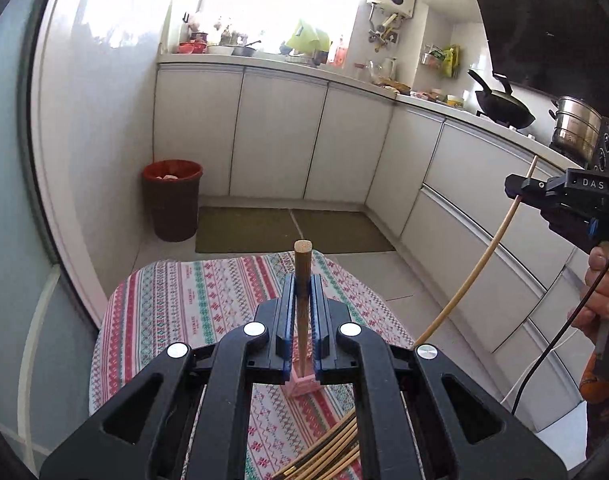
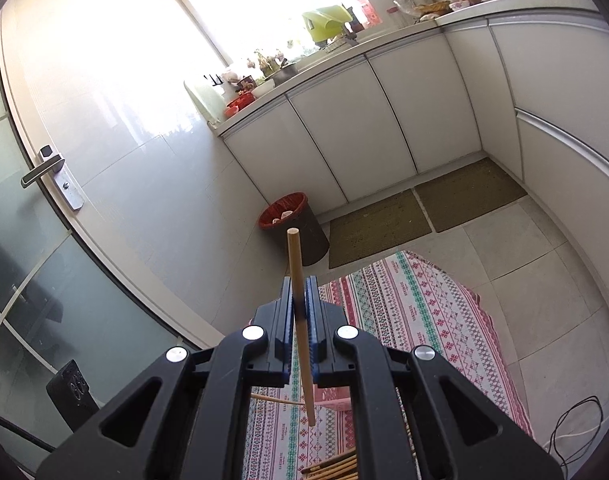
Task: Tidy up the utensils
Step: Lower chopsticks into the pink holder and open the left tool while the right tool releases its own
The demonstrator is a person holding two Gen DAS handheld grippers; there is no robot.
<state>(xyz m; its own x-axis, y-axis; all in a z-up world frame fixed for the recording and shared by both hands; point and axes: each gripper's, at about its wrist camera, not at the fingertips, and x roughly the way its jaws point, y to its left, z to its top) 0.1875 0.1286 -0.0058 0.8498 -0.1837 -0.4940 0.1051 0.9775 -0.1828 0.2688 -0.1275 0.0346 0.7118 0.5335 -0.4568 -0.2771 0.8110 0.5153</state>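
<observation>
Chopsticks: one darker wooden chopstick (image 1: 303, 280) clamped upright in the closed left gripper (image 1: 303, 284); one pale chopstick (image 2: 298, 292) pinched in the closed right gripper (image 2: 299, 292), both above the patterned tablecloth (image 1: 208, 292).
Loose pile: more chopsticks (image 1: 328, 456) lie below on the cloth.
Handling: likely light, stiff, smooth and prone to pivot.
Hold: near mid-length, squarely between pads.

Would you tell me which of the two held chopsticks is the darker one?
The chopstick in the left gripper: dark brown, whereas the right gripper holds a pale one.
</observation>
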